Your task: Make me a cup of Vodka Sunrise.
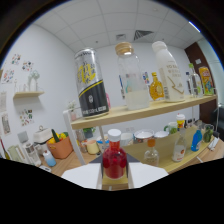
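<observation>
A small bottle of red liquid (pixel 114 161) with a white cap stands upright right in front of the camera, over a strip of light wood (pixel 114 186). The dark area below it hides my gripper's fingers, so I cannot see how they sit against the bottle. On the upper wooden shelf (pixel 125 116) beyond it stand a tall black and yellow can (pixel 91 82), a glass jar (pixel 131 77) with a wooden lid, a small orange-filled bottle (pixel 156 87) and a tall white bottle (pixel 169 72).
The lower shelf (pixel 165 162) carries a stemmed glass (pixel 150 147), a clear bottle (pixel 179 147), a blue bottle (pixel 196 141) and several cups. An orange basket (pixel 60 146) sits off to the left. White surface (pixel 80 176) flanks the red bottle.
</observation>
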The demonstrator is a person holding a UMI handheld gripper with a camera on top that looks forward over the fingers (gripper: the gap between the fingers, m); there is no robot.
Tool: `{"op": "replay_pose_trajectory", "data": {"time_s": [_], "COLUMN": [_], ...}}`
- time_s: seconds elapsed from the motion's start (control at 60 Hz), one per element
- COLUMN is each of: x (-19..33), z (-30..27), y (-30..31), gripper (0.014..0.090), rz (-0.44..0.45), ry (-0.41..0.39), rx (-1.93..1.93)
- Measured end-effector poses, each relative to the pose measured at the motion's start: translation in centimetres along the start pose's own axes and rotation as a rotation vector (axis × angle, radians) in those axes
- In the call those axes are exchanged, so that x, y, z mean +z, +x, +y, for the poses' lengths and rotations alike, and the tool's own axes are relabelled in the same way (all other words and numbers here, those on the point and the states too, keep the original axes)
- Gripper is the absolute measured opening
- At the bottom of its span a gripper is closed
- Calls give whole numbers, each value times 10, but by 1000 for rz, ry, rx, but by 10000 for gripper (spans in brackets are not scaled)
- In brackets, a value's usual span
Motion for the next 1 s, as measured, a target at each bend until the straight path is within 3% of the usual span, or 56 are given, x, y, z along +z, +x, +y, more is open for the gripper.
{"op": "replay_pose_trajectory", "data": {"time_s": [0.283,0.667,1.0], "x": [-4,-14,-18], "z": [61,211,243], "y": [-5,15,9], "gripper": [339,340,348], "rz": [14,73,76], "ry": [-93,-348,-447], "rx": [-103,-137,-140]}}
